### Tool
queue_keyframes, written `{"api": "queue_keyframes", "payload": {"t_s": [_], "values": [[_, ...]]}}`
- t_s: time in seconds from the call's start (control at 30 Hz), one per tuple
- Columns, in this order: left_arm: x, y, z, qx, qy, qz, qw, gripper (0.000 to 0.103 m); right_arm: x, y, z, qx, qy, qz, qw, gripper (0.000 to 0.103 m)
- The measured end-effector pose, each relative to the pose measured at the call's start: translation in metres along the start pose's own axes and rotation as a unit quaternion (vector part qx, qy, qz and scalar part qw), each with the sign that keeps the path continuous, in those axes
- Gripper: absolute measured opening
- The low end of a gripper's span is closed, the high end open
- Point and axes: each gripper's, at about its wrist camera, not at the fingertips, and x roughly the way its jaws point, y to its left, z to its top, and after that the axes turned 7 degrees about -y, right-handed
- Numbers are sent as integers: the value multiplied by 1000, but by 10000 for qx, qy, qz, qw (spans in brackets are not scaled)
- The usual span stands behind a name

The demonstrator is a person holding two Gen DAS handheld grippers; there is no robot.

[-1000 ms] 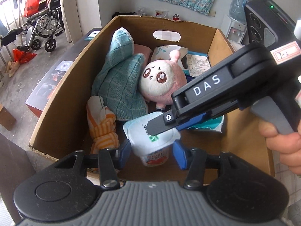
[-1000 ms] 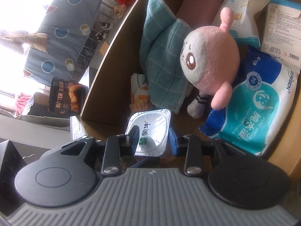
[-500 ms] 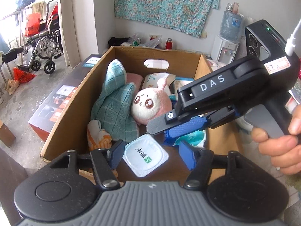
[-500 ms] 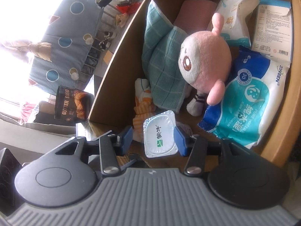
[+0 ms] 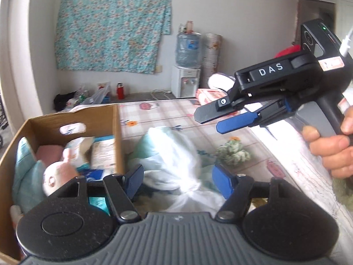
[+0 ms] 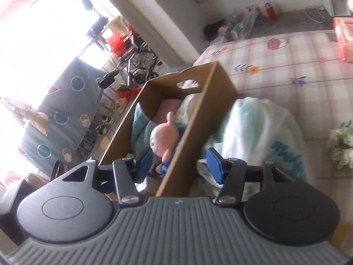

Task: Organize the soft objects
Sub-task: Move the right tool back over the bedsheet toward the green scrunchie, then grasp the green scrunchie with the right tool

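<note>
Both claws have swung away from the box's inside toward the checked surface (image 5: pixel 158 114), and the yogurt cup seen between them earlier is out of sight. Left wrist view: the left claw (image 5: pixel 176 181) has just been opening, jaws apart and empty, over a white plastic bag (image 5: pixel 174 154) beside the cardboard box (image 5: pixel 117 137); the right claw (image 5: pixel 211 119) hangs above, also parted. Right wrist view: its jaws, just widening, straddle the box wall (image 6: pixel 198 119), empty; the pink plush (image 6: pixel 164 137) lies inside.
</note>
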Motion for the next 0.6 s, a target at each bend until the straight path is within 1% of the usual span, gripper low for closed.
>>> {"api": "queue_keyframes", "payload": {"t_s": [0.1, 0.17, 0.23, 0.3, 0.37, 0.43, 0.6], "values": [[26, -38, -7, 524, 84, -441, 9976, 71, -39, -41, 4, 184, -256, -538, 9981, 60], [44, -66, -16, 914, 172, -684, 9933, 71, -59, -70, 5, 364, -324, -836, 9953, 61], [63, -90, -25, 1179, 310, -895, 9885, 71, -72, -99, 3, 558, -311, -1043, 9925, 62], [79, -108, -36, 1334, 412, -1084, 9843, 71, -79, -124, -1, 705, -250, -1280, 9889, 62], [93, -122, -46, 1488, 535, -1204, 9800, 70, -82, -146, -3, 858, -188, -1465, 9853, 62], [107, -132, -56, 1632, 671, -1273, 9760, 70, -75, -166, -5, 1008, -42, -1490, 9837, 62], [122, -151, -79, 2054, 819, -1241, 9673, 70, -44, -205, -2, 1330, 276, -1574, 9782, 62]]}}
